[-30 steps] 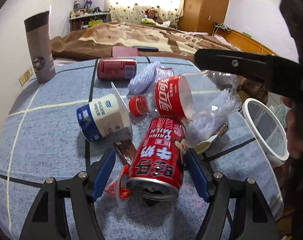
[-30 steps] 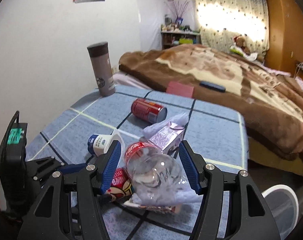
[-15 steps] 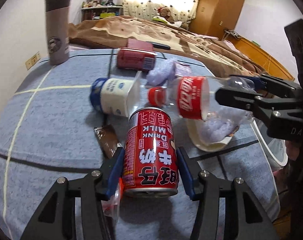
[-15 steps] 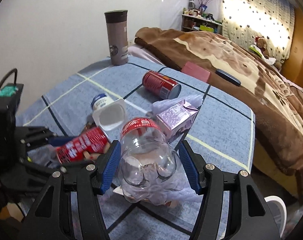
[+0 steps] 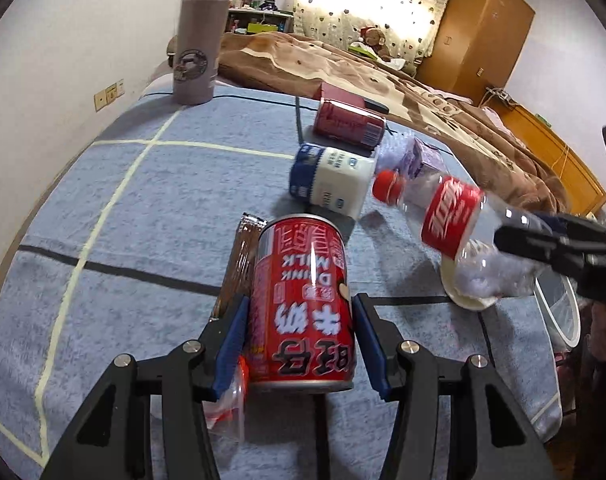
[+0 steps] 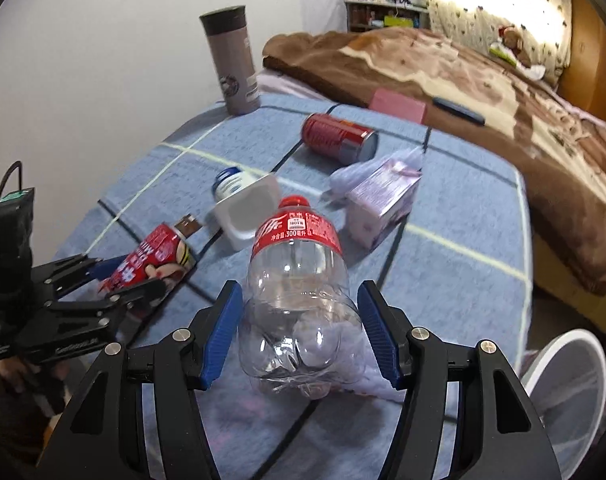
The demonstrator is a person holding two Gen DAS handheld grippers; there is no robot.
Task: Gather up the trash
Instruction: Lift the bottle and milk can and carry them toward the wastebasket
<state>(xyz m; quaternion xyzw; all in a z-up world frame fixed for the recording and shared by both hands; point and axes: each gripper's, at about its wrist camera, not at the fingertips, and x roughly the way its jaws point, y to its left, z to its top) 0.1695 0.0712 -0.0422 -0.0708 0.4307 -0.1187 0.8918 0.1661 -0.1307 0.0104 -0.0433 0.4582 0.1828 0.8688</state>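
My left gripper (image 5: 301, 340) is shut on a red milk drink can (image 5: 303, 304) and holds it above the blue cloth. The can also shows in the right wrist view (image 6: 151, 260) between the left gripper's fingers (image 6: 103, 280). My right gripper (image 6: 301, 332) is shut on an empty clear Coca-Cola bottle (image 6: 299, 292) with a red cap, lifted off the table; it also shows in the left wrist view (image 5: 459, 232). A white bin (image 6: 563, 396) stands beside the table at the lower right, also in the left wrist view (image 5: 559, 312).
On the blue checked tablecloth (image 5: 143, 208) lie a second red can (image 5: 349, 124), a white-and-blue yogurt cup (image 5: 331, 184), a purple carton (image 6: 383, 200), a brown wrapper (image 5: 241, 264) and a white lid (image 5: 463, 296). A grey thermos (image 5: 199, 40) stands at the far left. A bed lies behind.
The left gripper closed on the milk can and lifted it. The right gripper raised the bottle off the pile. Both views have tilted and risen above the table.
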